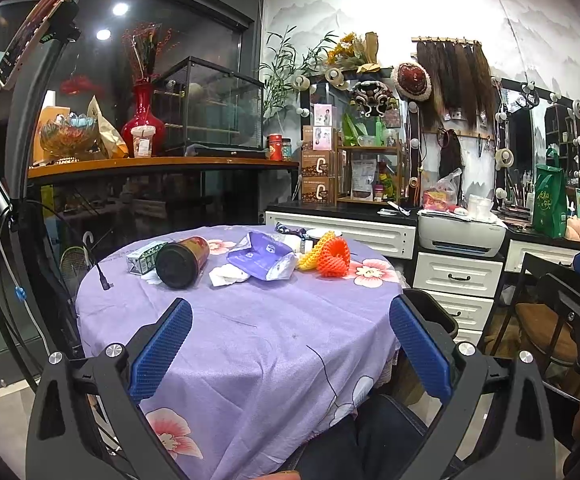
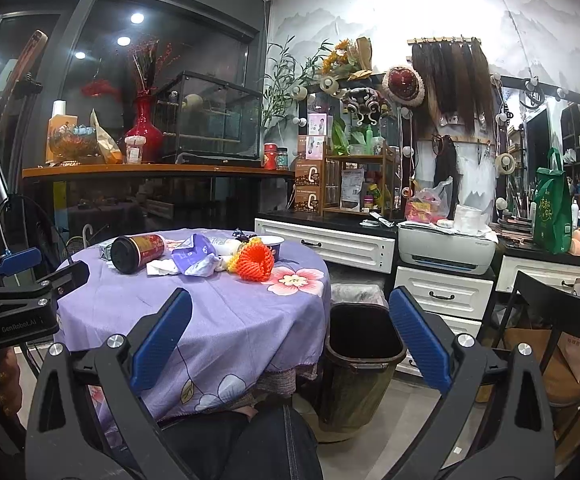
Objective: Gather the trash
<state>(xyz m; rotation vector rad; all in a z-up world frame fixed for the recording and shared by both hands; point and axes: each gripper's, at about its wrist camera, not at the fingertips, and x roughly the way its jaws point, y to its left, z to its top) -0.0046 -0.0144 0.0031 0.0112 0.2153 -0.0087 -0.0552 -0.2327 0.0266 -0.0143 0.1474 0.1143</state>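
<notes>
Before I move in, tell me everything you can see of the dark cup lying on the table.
The dark cup is a cylindrical takeaway-style cup lying on its side on the purple flowered tablecloth, at the far left of the trash cluster. Its black lid, still on, faces the cameras; the body is dark red-brown with gold print, too blurred to read. A crumpled white tissue lies against its right side, and a small green and white carton sits just behind it. Neither gripper touches it.

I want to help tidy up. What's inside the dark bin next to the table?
The bin looks dark inside; only bare walls show near its rim. Its bottom is hidden in shadow, so trash there can't be ruled out.
</notes>
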